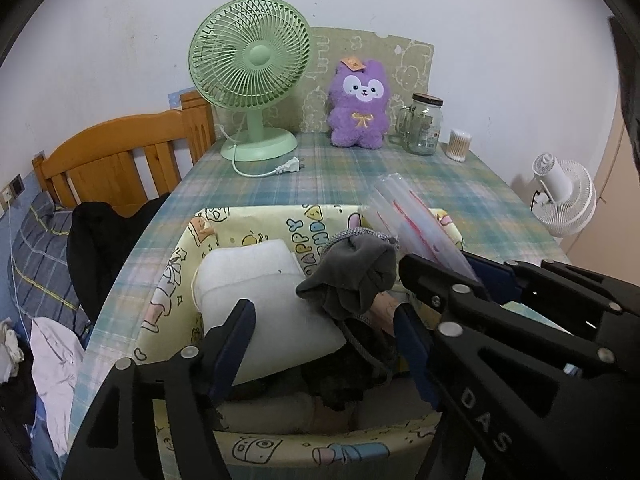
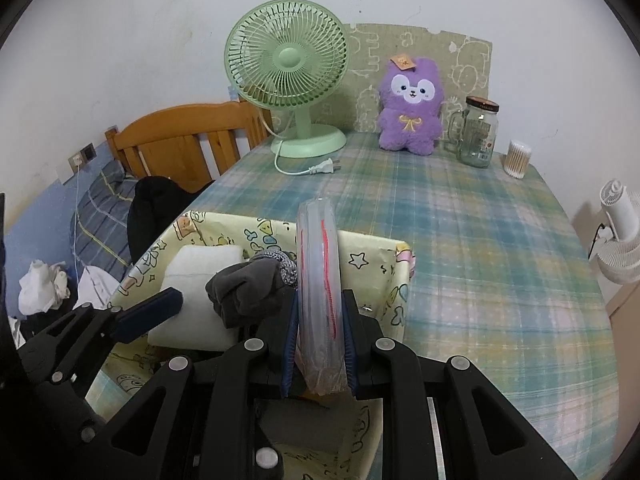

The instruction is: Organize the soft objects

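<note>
While the right hand-held gripper [image 2: 318, 354] stays out of it by clamping one clear plastic bag [image 2: 320, 276] upright, the left hand-held gripper [image 1: 320, 340] hangs wide open and empty over one yellow cartoon-print basket [image 1: 256, 220] on the plaid bench [image 2: 480, 240]. Inside lie one white pad [image 1: 256, 280] and one grey sock [image 1: 352, 276]. At the back: one green fan [image 1: 250, 60], one purple plush toy [image 1: 360, 104], one glass jar [image 1: 424, 124].
</note>
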